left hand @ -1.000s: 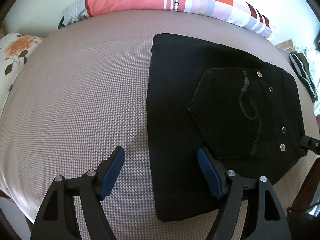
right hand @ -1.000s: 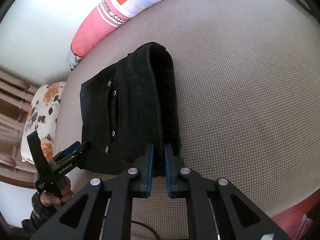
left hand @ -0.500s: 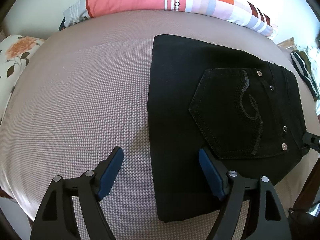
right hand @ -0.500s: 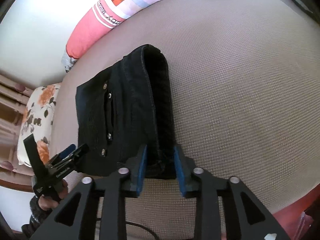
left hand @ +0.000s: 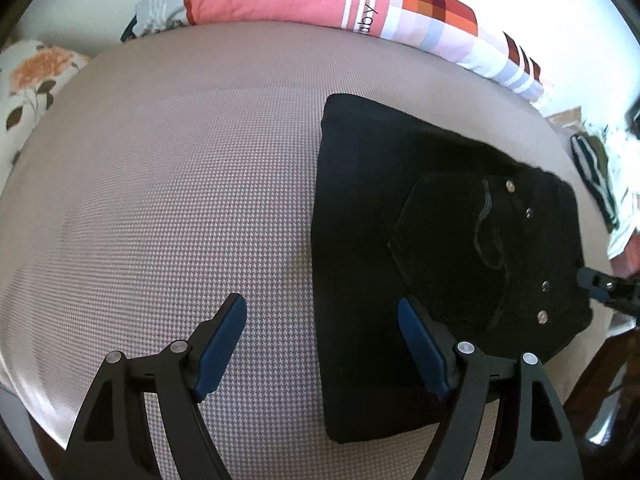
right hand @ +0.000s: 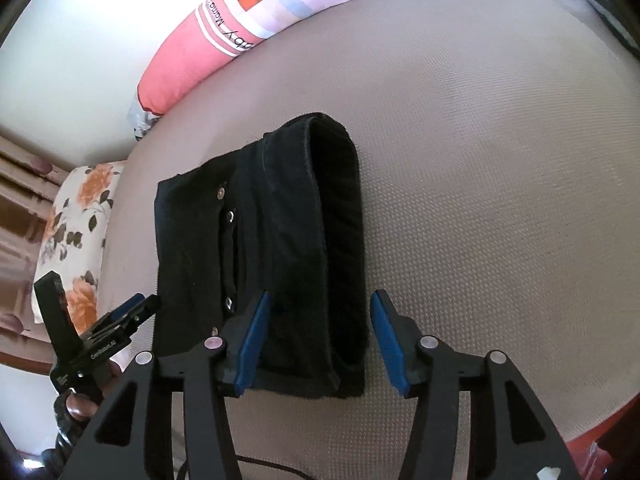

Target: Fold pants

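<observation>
The black pants (right hand: pixel 260 248) lie folded into a compact stack on the bed (right hand: pixel 480 160), so the right gripper (right hand: pixel 318 340) is letting go: its jaws are opening astride the thick folded edge at 6 o'clock, pads clear of the cloth. A second ago those jaws were pinched shut there. The left gripper (left hand: pixel 322 344) hangs wide open and empty, as before, over the stack's side edge.

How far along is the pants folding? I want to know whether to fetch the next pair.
Nearly done: the black pants lie as a compact folded stack on the bed. In hand: nothing; the right hand-held gripper is opening around the folded edge, and the left hand-held gripper is open. Left: only pulling both away.
</observation>
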A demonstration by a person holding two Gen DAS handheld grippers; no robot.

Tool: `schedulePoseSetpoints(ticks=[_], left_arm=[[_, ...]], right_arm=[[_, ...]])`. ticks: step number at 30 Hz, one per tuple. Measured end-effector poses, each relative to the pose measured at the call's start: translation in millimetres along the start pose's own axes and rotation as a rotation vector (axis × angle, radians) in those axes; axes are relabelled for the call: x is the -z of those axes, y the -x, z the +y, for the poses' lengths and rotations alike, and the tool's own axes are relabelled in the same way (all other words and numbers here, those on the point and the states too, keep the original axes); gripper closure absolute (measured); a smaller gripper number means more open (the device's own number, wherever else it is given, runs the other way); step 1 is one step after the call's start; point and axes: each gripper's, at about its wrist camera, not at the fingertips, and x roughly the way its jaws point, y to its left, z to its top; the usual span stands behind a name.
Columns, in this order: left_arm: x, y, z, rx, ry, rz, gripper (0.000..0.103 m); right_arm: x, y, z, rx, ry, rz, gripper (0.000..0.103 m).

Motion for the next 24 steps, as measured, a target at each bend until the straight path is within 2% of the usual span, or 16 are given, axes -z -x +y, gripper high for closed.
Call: schedulePoseSetpoints(ticks=[5, 13, 16, 18, 24], left_arm=[[-5, -7, 18, 0.146, 0.116, 0.064, 0.025], [-14, -18, 27, 0.205, 0.183, 0.110, 0.025], [-17, -20, 29, 0.250, 0.200, 0.116, 0.026], [-18, -20, 30, 0.276, 0.200, 0.125, 0.026], [-25, -27, 29, 0.362, 0.192, 0.151, 0.026]], right_arm=[[-10, -12, -12, -0.022, -0.008, 0.011, 0.053], [-22, -26, -29, -0.149, -0.051, 0.049, 0.060], [-25, -31, -36, -0.189, -0.069, 0.066, 0.059], [-25, -36, -41, -0.207, -0.082, 0.079, 0.054], [-28, -40, -51, -0.286, -0.076, 0.102, 0.054]])
